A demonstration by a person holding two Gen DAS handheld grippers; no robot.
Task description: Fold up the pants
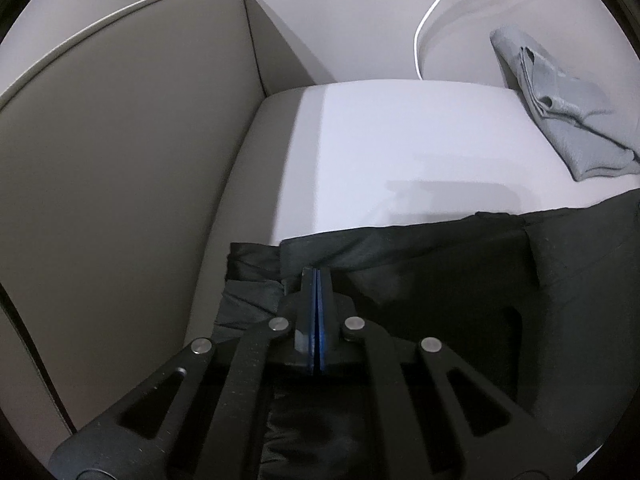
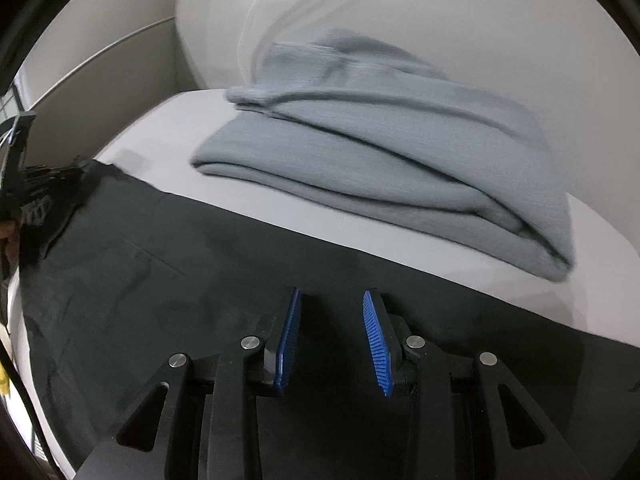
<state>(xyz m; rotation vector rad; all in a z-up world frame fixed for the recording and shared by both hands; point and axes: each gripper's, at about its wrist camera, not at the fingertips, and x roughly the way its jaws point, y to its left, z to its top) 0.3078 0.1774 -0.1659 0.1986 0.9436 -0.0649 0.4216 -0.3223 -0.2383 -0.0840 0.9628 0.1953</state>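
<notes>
The black pants point(image 1: 440, 280) lie spread across a white surface point(image 1: 400, 140), their far edge running left to right. My left gripper point(image 1: 316, 274) is shut, its blue pads pressed together on the pants' edge at the left end, where the cloth bunches up. In the right wrist view the pants point(image 2: 200, 280) stretch across the foreground. My right gripper point(image 2: 334, 292) hovers over them, open, with a gap between its blue pads point(image 2: 290, 332) and only flat cloth beneath. The left gripper point(image 2: 24, 184) shows at the far left of that view, at the pants' bunched end.
A folded grey garment point(image 2: 400, 168) lies on the white surface just beyond the pants, also seen at the right as the grey garment point(image 1: 560, 120). A beige padded wall point(image 1: 120, 200) rises on the left. A thin white cable point(image 1: 424, 20) curves against the back wall.
</notes>
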